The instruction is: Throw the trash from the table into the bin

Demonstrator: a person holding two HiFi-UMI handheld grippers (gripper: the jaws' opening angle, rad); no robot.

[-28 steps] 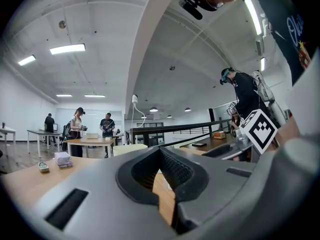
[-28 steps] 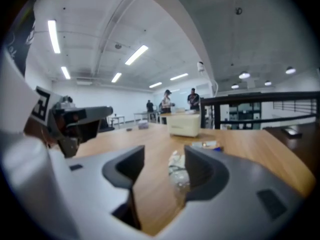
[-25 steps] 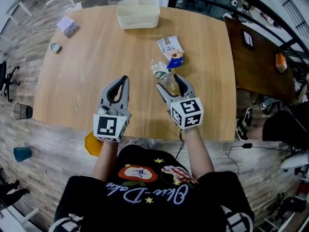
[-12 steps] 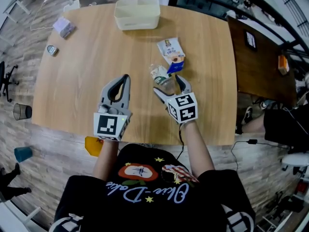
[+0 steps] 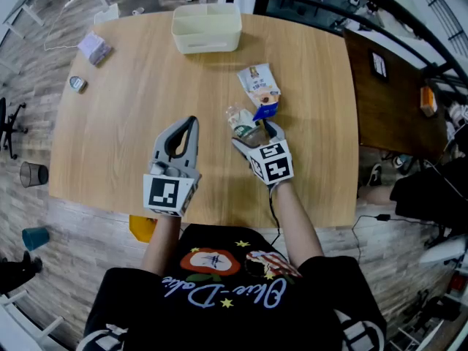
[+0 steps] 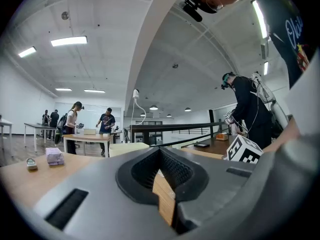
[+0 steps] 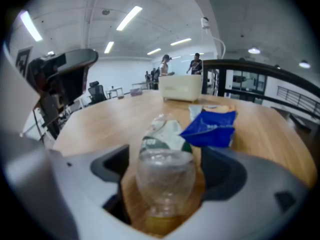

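R tool (image 5: 253, 131): jaws just opening, apart round clear plastic bottle (image 5: 243, 118) on wood tabletop (image 5: 124, 101). L tool (image 5: 191, 121): jaws together, at bottle's 9 o'clock.

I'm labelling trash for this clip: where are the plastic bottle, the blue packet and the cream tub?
plastic bottle (image 7: 165, 176): right gripper view, middle of its clear body.
blue packet (image 7: 211, 129): right gripper view, middle of its crumpled face.
cream tub (image 5: 207, 42): head view, near side wall.
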